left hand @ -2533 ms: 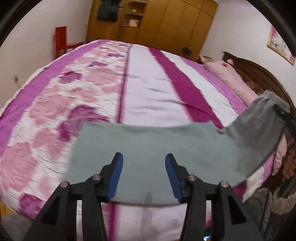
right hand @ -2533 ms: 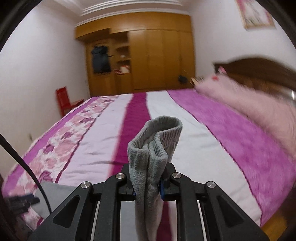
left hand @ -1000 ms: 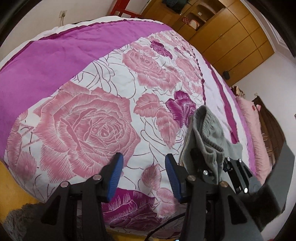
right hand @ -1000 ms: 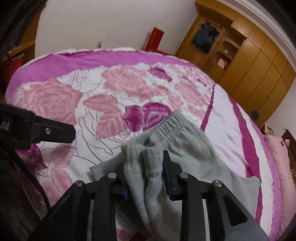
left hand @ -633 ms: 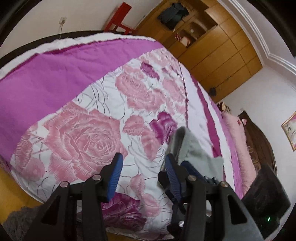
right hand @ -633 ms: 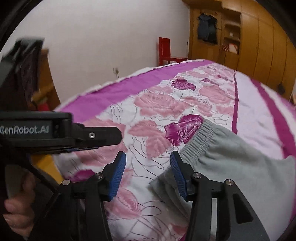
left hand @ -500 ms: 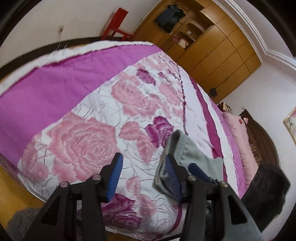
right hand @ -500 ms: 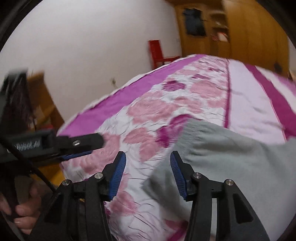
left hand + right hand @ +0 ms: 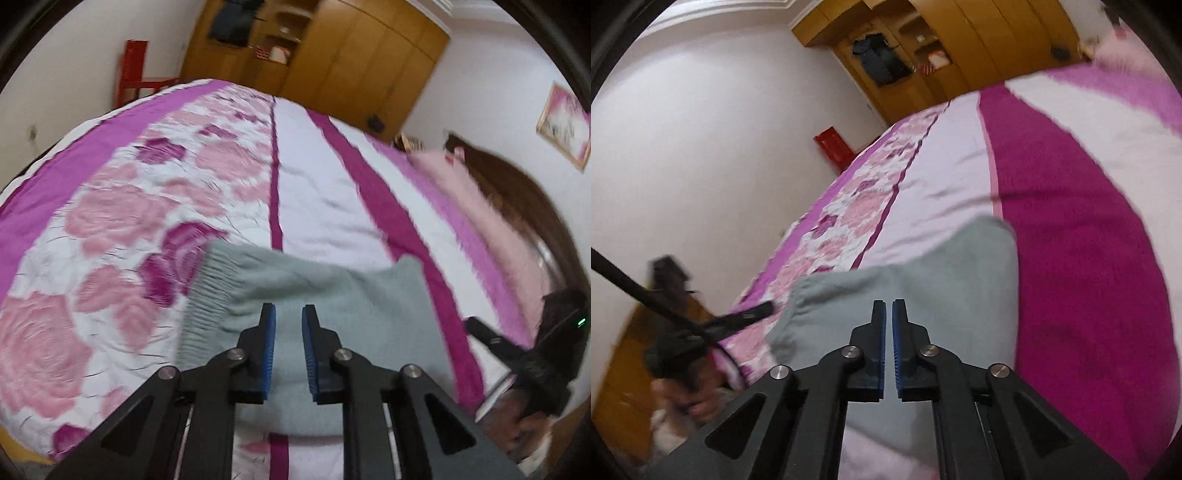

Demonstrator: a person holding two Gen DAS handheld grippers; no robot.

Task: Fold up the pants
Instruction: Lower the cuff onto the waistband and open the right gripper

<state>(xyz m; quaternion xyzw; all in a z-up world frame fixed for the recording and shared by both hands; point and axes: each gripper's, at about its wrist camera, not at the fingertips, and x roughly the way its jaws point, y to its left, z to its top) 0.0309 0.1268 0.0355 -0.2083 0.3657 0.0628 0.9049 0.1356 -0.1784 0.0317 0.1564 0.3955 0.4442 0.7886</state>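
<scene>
Pants (image 9: 332, 295), one folded pair, on one bed (image 9: 314, 206)

left gripper (image 9: 287, 349): black, blue-padded jaws | silver screws | sleeve possibly pink

We find the grey pants (image 9: 332, 295) folded into a compact stack, lying flat on the bed (image 9: 314, 199), elastic waistband leftward.

Left hand-held gripper (image 9: 288, 314) angled downward, my view along its fingers; jaws closing, narrow gap between blue pads (image 9: 269, 350), nothing pinched. Right hand-held gripper (image 9: 888, 308) tilted down, rolled sideways; pads almost touching, empty. My hand (image 9: 698, 391) grips left handle, seen blurred from right wrist.
</scene>
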